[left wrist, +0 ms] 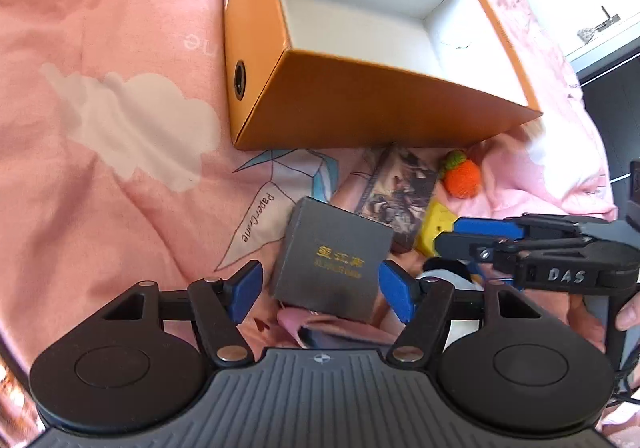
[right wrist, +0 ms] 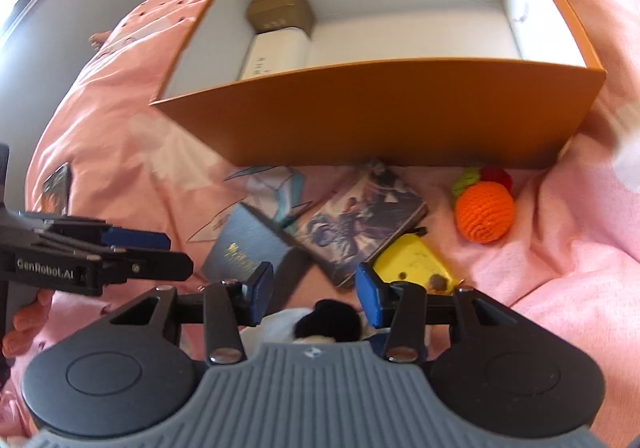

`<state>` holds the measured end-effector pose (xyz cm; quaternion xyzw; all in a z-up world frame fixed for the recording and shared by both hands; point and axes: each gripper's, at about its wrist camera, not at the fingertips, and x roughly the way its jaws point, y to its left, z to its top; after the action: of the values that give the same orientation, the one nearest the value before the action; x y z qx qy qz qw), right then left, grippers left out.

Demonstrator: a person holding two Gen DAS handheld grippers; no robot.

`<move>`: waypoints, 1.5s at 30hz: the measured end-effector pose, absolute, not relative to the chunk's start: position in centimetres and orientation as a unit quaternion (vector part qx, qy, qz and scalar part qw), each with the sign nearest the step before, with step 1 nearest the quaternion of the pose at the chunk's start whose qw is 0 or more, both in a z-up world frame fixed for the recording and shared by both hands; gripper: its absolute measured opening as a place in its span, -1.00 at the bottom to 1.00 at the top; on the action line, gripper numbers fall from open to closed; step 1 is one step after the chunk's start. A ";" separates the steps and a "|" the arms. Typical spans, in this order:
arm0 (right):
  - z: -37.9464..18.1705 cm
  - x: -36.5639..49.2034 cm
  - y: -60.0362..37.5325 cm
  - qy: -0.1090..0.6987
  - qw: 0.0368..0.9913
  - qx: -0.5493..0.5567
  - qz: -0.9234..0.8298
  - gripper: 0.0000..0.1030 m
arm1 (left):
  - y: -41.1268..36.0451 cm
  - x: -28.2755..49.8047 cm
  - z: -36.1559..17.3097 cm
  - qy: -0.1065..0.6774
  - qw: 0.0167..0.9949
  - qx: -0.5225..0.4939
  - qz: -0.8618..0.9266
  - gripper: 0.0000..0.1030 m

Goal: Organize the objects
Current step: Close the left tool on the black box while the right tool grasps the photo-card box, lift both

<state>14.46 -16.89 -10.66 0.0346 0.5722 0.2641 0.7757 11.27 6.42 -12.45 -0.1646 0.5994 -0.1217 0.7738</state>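
Observation:
A grey box with gold lettering lies on the pink bedding between the blue pads of my left gripper. The jaws stand wide, with a gap showing on the left side, so it is open. In the right wrist view my right gripper hovers half wide and open above a black-and-white plush toy; nothing sits between its pads. An illustrated flat box, a yellow object and a crocheted orange fruit lie ahead. The right gripper also shows from the side in the left wrist view.
A large orange box with white inside walls stands open behind the objects. It holds a small brown box and a white box at its left end. Rumpled pink bedding surrounds everything. A white shelf stands at far right.

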 end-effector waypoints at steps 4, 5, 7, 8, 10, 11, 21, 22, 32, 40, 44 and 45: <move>-12.0 16.4 -17.5 0.582 0.777 0.050 0.233 -0.03 | 5.5 12.8 -14.2 0.611 0.768 -0.138 -0.132 0.67; -12.3 16.9 -17.6 0.584 0.777 0.056 0.227 -0.03 | 5.3 13.1 -14.6 0.615 0.765 -0.137 -0.135 0.68; -12.9 17.8 -17.8 0.591 0.774 0.064 0.219 -0.01 | 5.2 13.6 -15.5 0.626 0.756 -0.140 -0.134 0.70; -13.3 18.1 -17.8 0.594 0.772 0.067 0.216 -0.01 | 5.2 13.9 -15.9 0.629 0.752 -0.146 -0.136 0.77; -13.9 18.7 -17.8 0.598 0.769 0.069 0.214 0.00 | 5.3 14.1 -16.6 0.631 0.745 -0.164 -0.142 0.83; -14.1 19.0 -17.8 0.600 0.768 0.070 0.215 0.01 | 5.4 14.2 -16.9 0.633 0.741 -0.172 -0.144 0.83; -17.7 21.1 -18.4 0.633 0.737 0.116 0.207 0.28 | 5.0 14.8 -18.2 0.639 0.726 -0.208 -0.144 0.86; -17.8 21.1 -18.2 0.632 0.737 0.117 0.209 0.28 | 4.7 14.9 -18.2 0.638 0.726 -0.209 -0.146 0.78; -15.6 19.9 -17.6 0.601 0.763 0.075 0.226 -0.12 | 4.6 13.8 -14.9 0.627 0.751 -0.155 -0.137 0.24; -13.0 18.8 -17.9 0.567 0.786 0.061 0.238 -0.37 | 4.5 13.0 -13.2 0.621 0.758 -0.120 -0.162 -0.01; -12.8 18.7 -18.3 0.560 0.786 0.093 0.243 -0.43 | 4.0 13.0 -12.3 0.616 0.754 -0.114 -0.199 -0.18; -12.9 18.7 -18.3 0.560 0.786 0.098 0.243 -0.43 | 3.9 13.1 -12.3 0.618 0.749 -0.123 -0.205 -0.20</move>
<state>18.68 -18.30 -12.90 0.0981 0.5600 0.2432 0.7859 13.06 3.90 -12.35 -0.1227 0.6179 -0.2047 0.7491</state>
